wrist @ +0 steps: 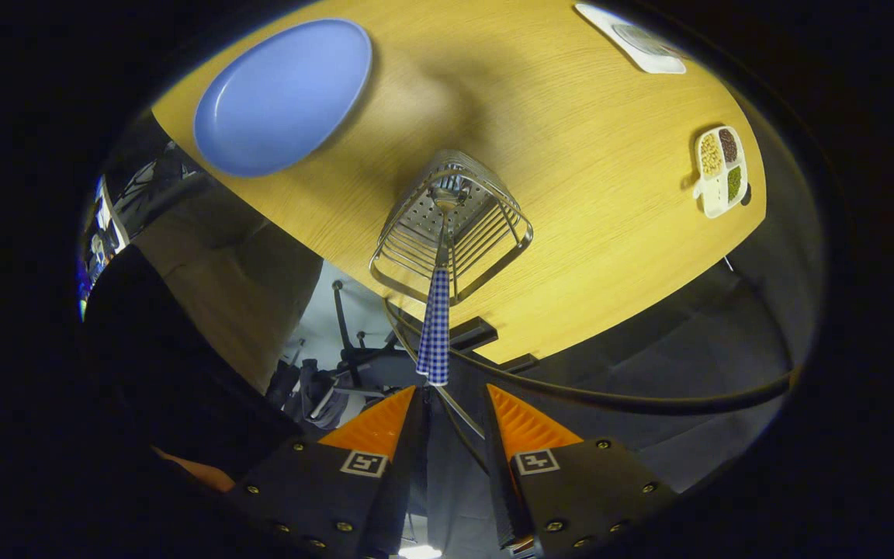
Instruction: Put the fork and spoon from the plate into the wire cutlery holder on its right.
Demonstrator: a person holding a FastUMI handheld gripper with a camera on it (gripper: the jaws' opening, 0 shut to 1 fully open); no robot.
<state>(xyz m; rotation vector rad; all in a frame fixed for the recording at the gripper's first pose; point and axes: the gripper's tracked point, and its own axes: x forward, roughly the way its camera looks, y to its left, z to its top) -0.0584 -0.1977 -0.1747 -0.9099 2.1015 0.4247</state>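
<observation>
The wire cutlery holder [455, 229] stands on the wooden table [587, 194] near its front edge, just ahead of my fingers. One utensil with a blue-and-white checked handle [435, 334] stands in it, its metal head down at the perforated bottom; I cannot tell whether it is the fork or the spoon. The handle's end rises to just ahead of my gripper [452, 388], which is open, and neither finger touches the handle. The blue plate [284, 97] lies beyond the holder to its left, with nothing visible on it.
A small white divided tray [720, 172] with beans sits to the right of the holder. A white flat item [633, 43] lies at the far right. A dark cable [610, 400] runs below the table's edge. A person's dark sleeve [160, 365] is at the left.
</observation>
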